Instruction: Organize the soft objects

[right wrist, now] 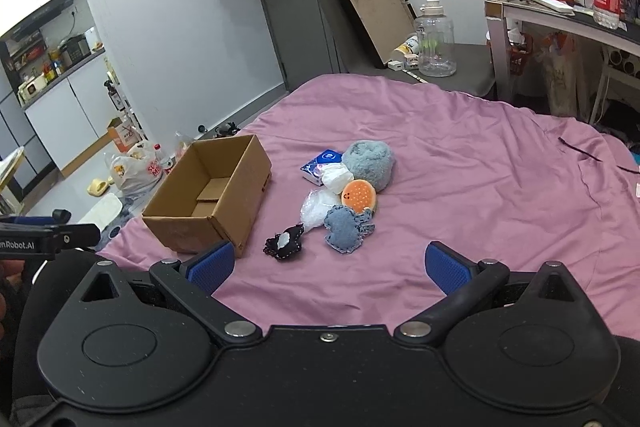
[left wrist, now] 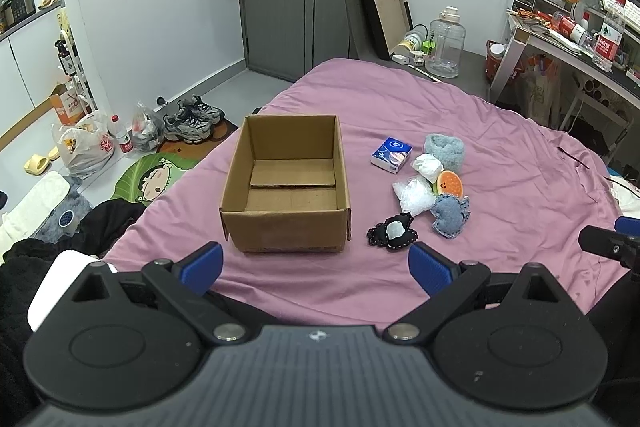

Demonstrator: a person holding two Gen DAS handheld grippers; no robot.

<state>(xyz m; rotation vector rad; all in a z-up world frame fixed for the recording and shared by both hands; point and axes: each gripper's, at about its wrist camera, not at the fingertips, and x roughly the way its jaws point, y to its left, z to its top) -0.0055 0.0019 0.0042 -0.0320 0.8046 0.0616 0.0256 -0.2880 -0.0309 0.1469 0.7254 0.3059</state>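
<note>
Both grippers, left and right, sat spread wide, holding nothing, low over the pink bedsheet. Cardboard box stood upright, open-topped. Soft toys clustered just right of it: burger plush, denim heart, fuzzy blue ball.

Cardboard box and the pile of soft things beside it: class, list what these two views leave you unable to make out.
- Cardboard box: in the right wrist view, its near wall hides part of the floor inside.
- Tissue pack: right wrist view, partly covered by the white bundle; print too small to read.
- Clear plastic bag: contents indistinct in both views.
- Fluffy blue-grey item: what it is stays unclear.
</note>
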